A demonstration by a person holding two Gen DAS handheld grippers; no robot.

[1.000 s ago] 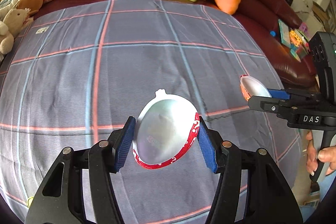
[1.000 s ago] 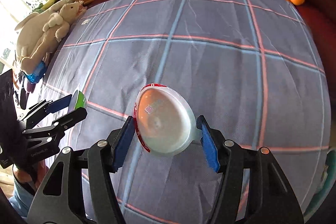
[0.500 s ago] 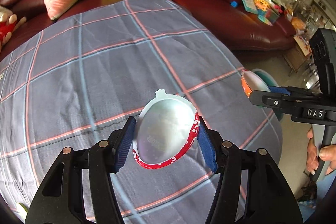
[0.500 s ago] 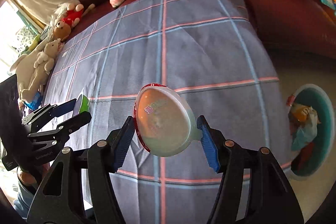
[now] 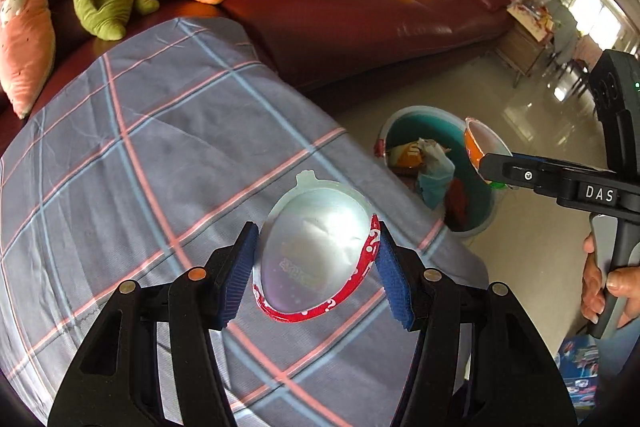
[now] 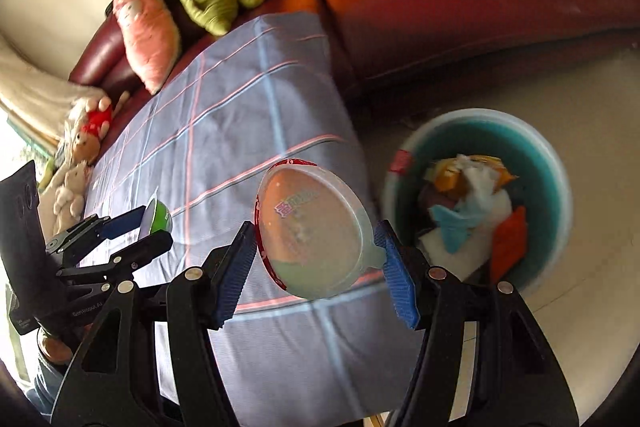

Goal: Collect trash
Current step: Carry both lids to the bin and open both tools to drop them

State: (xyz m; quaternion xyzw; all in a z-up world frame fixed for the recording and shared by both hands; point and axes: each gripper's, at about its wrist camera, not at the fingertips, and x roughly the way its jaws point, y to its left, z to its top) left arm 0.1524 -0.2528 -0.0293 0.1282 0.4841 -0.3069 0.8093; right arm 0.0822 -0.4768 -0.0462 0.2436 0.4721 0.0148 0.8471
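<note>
Above the plaid-clothed table, beside the teal trash bucket: left tool gripping red-rimmed egg-shaped capsule half, right tool clamping clear one.

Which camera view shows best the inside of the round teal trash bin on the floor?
The right wrist view: the round teal trash bin opens toward the camera, its trash visible, slightly blurred. In the left wrist view, the bin is farther, partly hidden behind the right gripper.

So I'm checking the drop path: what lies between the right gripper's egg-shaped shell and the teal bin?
Nothing: in the right wrist view only the tablecloth's edge and floor separate shell from bin.
</note>
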